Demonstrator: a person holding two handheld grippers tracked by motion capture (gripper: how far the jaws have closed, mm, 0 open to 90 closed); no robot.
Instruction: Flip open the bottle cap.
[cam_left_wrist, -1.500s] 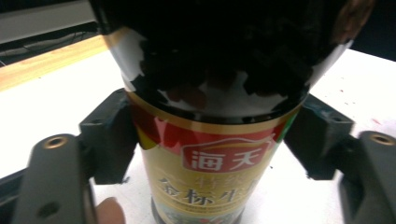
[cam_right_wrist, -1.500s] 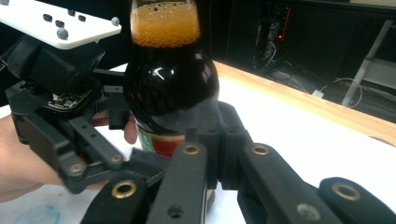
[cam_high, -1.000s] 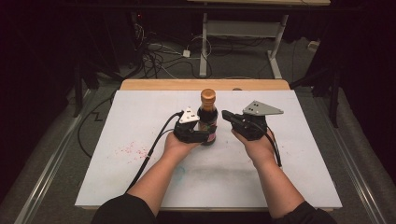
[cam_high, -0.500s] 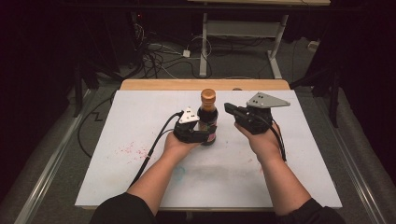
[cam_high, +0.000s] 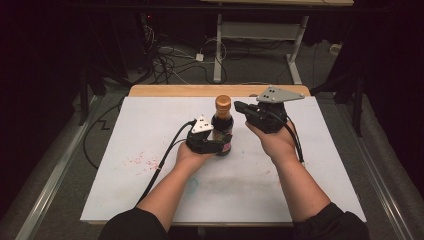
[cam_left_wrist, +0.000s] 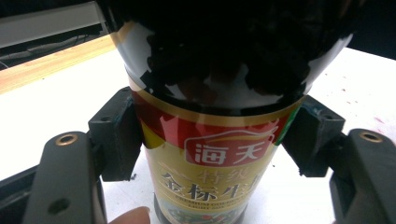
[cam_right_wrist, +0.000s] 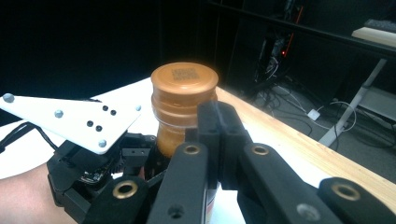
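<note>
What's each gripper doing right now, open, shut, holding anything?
Left gripper: shut on the sauce bottle, pads against its label on both sides.
Right gripper: shut, holding nothing, jaws pressed together beside the bottle's cap.

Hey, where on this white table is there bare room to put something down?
The white table is bare on its left side, from the left hand-held gripper and its cable out to the left edge, apart from faint red specks. The right side past the right forearm is bare too. The middle is crowded: the sauce bottle and right hand-held gripper sit there.
</note>
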